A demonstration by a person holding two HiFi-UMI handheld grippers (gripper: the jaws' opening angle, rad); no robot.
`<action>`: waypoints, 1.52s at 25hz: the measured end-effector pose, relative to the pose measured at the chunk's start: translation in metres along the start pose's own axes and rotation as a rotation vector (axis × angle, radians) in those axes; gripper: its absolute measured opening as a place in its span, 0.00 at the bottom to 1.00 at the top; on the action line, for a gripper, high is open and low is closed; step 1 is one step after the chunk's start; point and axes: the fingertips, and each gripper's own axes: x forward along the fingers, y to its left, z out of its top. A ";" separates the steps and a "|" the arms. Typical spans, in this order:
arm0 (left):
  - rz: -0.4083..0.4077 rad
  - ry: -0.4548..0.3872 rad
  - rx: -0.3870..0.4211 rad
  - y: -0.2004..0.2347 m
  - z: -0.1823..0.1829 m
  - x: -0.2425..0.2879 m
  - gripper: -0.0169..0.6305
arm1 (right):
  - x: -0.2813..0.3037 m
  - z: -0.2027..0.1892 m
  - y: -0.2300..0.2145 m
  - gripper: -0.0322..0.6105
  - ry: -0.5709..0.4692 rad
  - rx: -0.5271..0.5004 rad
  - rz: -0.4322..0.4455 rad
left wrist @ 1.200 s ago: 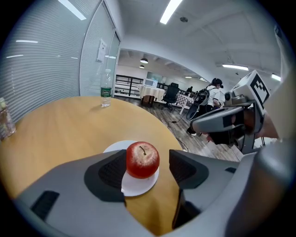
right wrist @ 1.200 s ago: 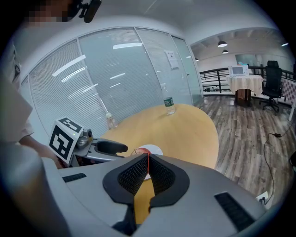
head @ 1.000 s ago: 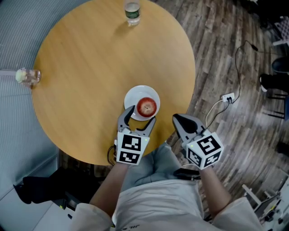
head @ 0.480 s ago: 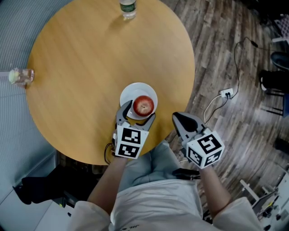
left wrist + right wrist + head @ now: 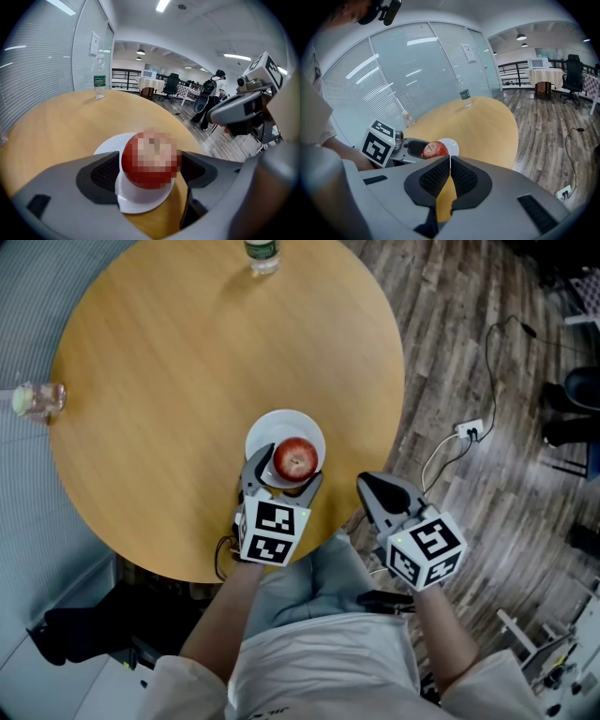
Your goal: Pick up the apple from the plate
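A red apple (image 5: 297, 458) sits on a small white plate (image 5: 272, 427) near the front edge of the round wooden table (image 5: 187, 362). My left gripper (image 5: 289, 471) straddles it from the near side. Its jaws are opening, with the apple (image 5: 150, 161) between them and a slim gap at the left pad (image 5: 101, 173). The plate (image 5: 110, 145) shows beneath. My right gripper (image 5: 372, 486) is shut with nothing in it and hovers off the table's edge to the right. From the right gripper view (image 5: 450, 165), the apple (image 5: 435, 149) lies ahead to the left.
A water bottle (image 5: 262, 254) stands at the table's far edge and a glass (image 5: 36, 399) at its left edge. A power strip with a cable (image 5: 469, 439) lies on the wooden floor to the right. A person (image 5: 213, 93) and office chairs are far behind.
My left gripper has sunk a little and its jaws now reach further around the apple. The right gripper has kept still.
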 end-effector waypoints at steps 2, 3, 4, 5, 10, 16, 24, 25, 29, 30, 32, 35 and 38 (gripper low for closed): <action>0.001 0.004 0.004 0.000 -0.001 0.001 0.65 | -0.001 -0.001 0.000 0.10 -0.002 0.002 -0.002; 0.002 0.004 0.002 0.001 -0.002 0.001 0.65 | -0.001 -0.002 0.000 0.10 -0.001 0.003 -0.003; 0.003 0.004 -0.002 0.001 -0.002 0.001 0.65 | -0.001 -0.002 0.001 0.10 0.000 0.004 -0.004; 0.002 0.002 -0.008 0.001 -0.003 0.002 0.65 | 0.000 -0.003 0.001 0.10 0.001 0.005 -0.004; 0.002 -0.017 -0.030 0.001 -0.001 0.002 0.63 | -0.001 -0.003 0.000 0.10 0.001 0.008 -0.005; 0.009 -0.023 -0.027 0.002 0.000 0.001 0.63 | -0.002 -0.003 0.000 0.10 -0.007 0.006 -0.008; 0.026 -0.047 -0.024 0.002 0.010 -0.014 0.63 | -0.012 0.008 0.007 0.10 -0.034 -0.009 -0.007; 0.029 -0.053 -0.025 0.003 0.011 -0.017 0.63 | -0.013 0.009 0.009 0.10 -0.038 -0.015 -0.007; 0.038 -0.076 -0.035 0.002 0.016 -0.034 0.63 | -0.021 0.015 0.017 0.10 -0.053 -0.035 -0.005; 0.038 -0.083 -0.037 0.000 0.017 -0.038 0.63 | -0.024 0.017 0.019 0.10 -0.058 -0.040 -0.005; 0.039 -0.094 -0.038 -0.003 0.018 -0.047 0.63 | -0.029 0.021 0.023 0.10 -0.069 -0.051 -0.007; 0.040 -0.102 -0.040 -0.009 0.015 -0.061 0.63 | -0.035 0.023 0.029 0.10 -0.081 -0.064 -0.008; 0.038 -0.117 -0.050 -0.013 0.013 -0.073 0.63 | -0.042 0.026 0.035 0.10 -0.096 -0.074 -0.011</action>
